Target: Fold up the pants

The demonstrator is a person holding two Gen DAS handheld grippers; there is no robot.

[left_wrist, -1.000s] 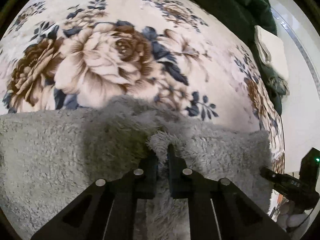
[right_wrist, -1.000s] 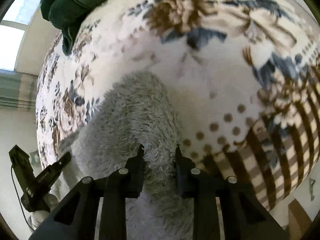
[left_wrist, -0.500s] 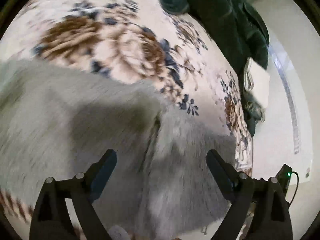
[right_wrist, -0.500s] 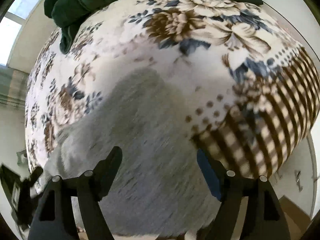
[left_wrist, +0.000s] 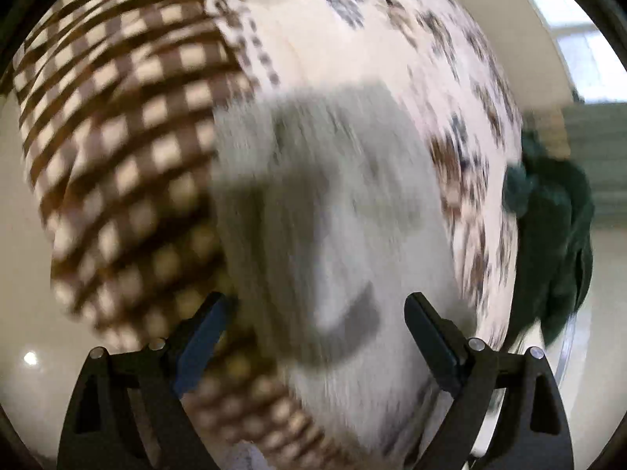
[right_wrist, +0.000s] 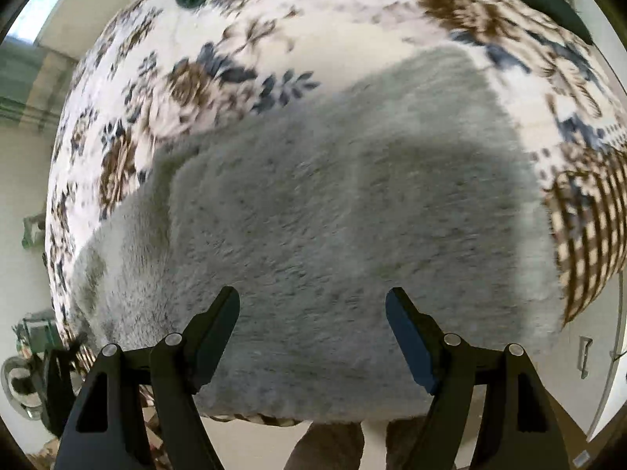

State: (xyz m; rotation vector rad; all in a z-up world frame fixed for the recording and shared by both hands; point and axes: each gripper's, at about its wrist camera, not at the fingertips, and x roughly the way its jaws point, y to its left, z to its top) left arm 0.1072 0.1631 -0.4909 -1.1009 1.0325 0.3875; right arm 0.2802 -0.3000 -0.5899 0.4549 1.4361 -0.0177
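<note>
Item: left tool [left_wrist: 313, 323], which was pinching the grey fleece pants [left_wrist: 333, 203], now spread wide, empty. Right tool [right_wrist: 313, 319], likewise let go, wide. Pants lie folded on the floral bed cover [right_wrist: 188, 90]; I judge this fold placed.

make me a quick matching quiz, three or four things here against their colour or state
Things:
1. fuzzy pants
2. blanket
3. crumpled garment
4. right tongs

Descriptions:
a. dark green
b. floral and brown check
c. grey, spread flat
d. open, gripping nothing

Pairs: 1-c, 2-b, 3-a, 4-d
</note>
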